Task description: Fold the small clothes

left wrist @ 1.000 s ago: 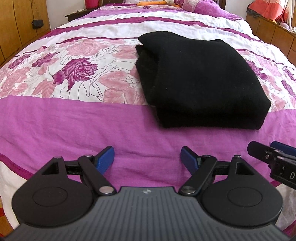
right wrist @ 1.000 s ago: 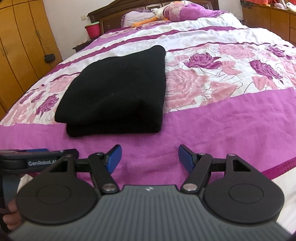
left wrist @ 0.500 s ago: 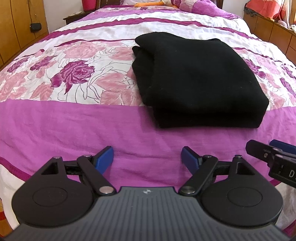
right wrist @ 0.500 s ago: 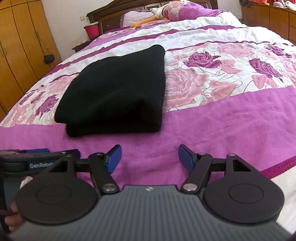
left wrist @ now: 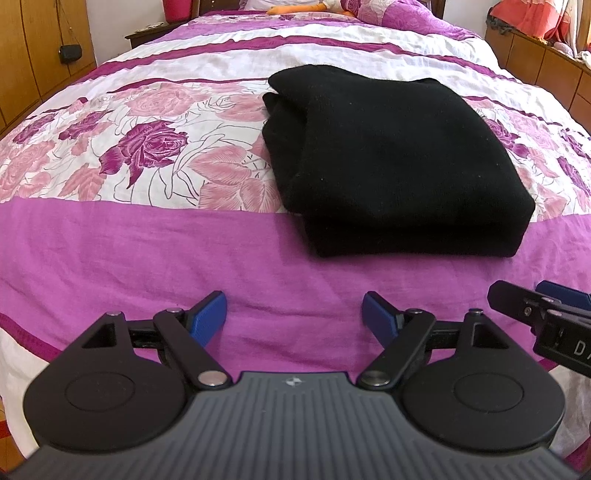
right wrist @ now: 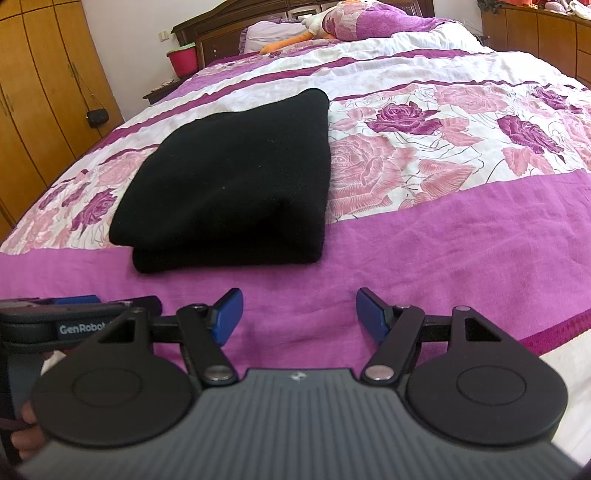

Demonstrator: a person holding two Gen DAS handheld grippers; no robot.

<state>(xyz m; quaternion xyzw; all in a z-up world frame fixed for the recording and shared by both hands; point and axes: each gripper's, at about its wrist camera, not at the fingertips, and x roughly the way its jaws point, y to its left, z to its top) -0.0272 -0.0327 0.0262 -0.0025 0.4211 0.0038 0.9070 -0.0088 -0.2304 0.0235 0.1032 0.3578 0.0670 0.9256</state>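
Observation:
A black knitted garment [left wrist: 399, 162] lies folded into a thick rectangle on the bed, ahead and to the right in the left wrist view. It also shows in the right wrist view [right wrist: 232, 184], ahead and to the left. My left gripper [left wrist: 294, 314] is open and empty, above the purple band of the bedspread, short of the garment's near edge. My right gripper [right wrist: 298, 314] is open and empty too, just short of the garment's near right corner. Neither gripper touches the cloth.
The bedspread [left wrist: 129, 155] has pink and purple roses and purple bands. Wooden wardrobes [right wrist: 44, 96] stand at the left. Pillows and a soft toy [right wrist: 332, 26] lie at the headboard. A red bucket [right wrist: 183, 61] sits on a nightstand. The bed's near edge is just below both grippers.
Both grippers have drawn back and tilted slightly, so the garment sits a little lower and nearer in view. The garment itself has not moved. Both jaws stay open.

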